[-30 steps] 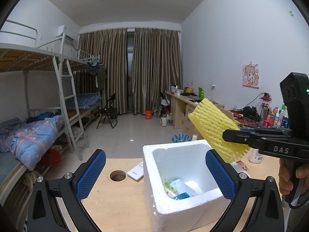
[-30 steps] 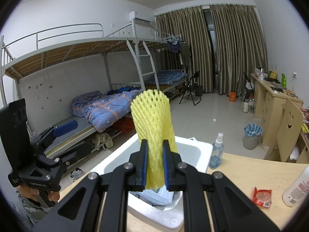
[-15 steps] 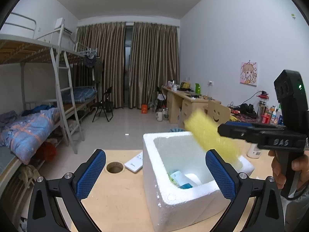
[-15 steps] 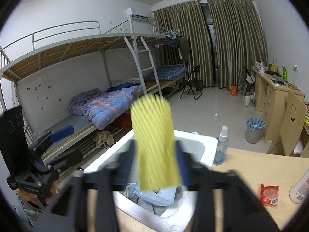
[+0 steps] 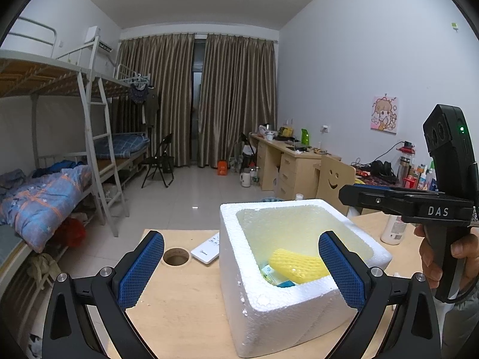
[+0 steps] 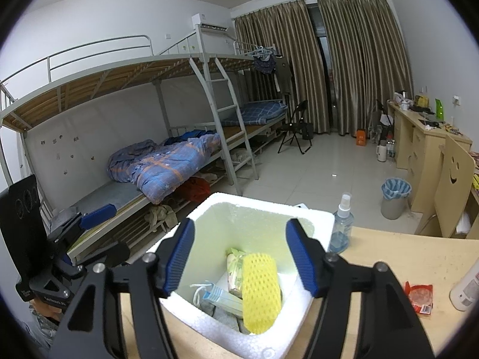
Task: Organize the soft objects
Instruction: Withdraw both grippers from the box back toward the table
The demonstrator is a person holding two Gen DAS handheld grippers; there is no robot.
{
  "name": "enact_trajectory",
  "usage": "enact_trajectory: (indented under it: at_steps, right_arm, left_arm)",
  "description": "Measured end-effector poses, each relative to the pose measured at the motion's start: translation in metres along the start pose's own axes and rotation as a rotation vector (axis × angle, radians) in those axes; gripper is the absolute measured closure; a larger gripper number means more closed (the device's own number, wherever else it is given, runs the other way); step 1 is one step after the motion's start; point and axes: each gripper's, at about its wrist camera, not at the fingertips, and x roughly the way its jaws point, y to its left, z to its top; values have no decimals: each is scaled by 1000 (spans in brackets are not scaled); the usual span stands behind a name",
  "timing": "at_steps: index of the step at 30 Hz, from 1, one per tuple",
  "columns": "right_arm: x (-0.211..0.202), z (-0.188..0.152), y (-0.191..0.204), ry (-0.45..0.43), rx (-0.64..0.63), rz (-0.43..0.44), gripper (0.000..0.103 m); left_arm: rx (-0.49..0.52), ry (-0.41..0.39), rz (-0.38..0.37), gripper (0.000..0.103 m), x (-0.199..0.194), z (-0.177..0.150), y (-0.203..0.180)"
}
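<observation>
A white foam box [image 5: 287, 308] [image 6: 209, 326] stands on the wooden desk. A yellow foam net sleeve [image 6: 261, 291] [image 5: 296, 266] lies inside it, on top of a face mask [image 6: 220, 297] and a green-white packet [image 6: 235, 272]. My right gripper [image 6: 239, 257] is open and empty, just above the box opening. It also shows from the side in the left wrist view [image 5: 353, 194]. My left gripper [image 5: 241, 269] is open and empty, its fingers astride the box's near corner.
A white remote [image 5: 206, 249] and a round cable hole [image 5: 176, 256] lie left of the box. A spray bottle [image 6: 341, 224] stands behind it. A red snack packet [image 6: 419, 296] and a white bottle [image 6: 467, 290] sit on the desk at right.
My right gripper opened and let go of the yellow foam sleeve, which dropped into the foam box. The left gripper stayed open and barely moved.
</observation>
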Motion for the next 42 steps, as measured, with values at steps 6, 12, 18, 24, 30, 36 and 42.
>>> enact_trajectory:
  at_steps: [6,12,18,24,30,36,42]
  right_arm:
    - [-10,3,2,-27,-12,-29,0]
    - [-15,4,9,-41,-46,-56,0]
    - [-18,3,15,-40,-55,-64,0]
    - [-28,5,21,-52,-55,-80,0]
    - [-46,2,28,-65,-64,-93,0]
    - [-67,-1,34,-94,-71,-97,0]
    - [-91,-6,35,-130,-67,-87,0]
  left_arm:
    - [2,-25,-23,0,-11,1,-4]
    - [9,-24,-24,0,-14,1,-8]
    - [9,-35,-32,0,-18,2,-4]
    - [-2,-30,-37,0,-23,2,0]
    - [8,-38,-43,0,-32,6,-6]
    - [38,-55,-54,0,-52,8,-29]
    - [68,-67,-58,0,-71,8,-48]
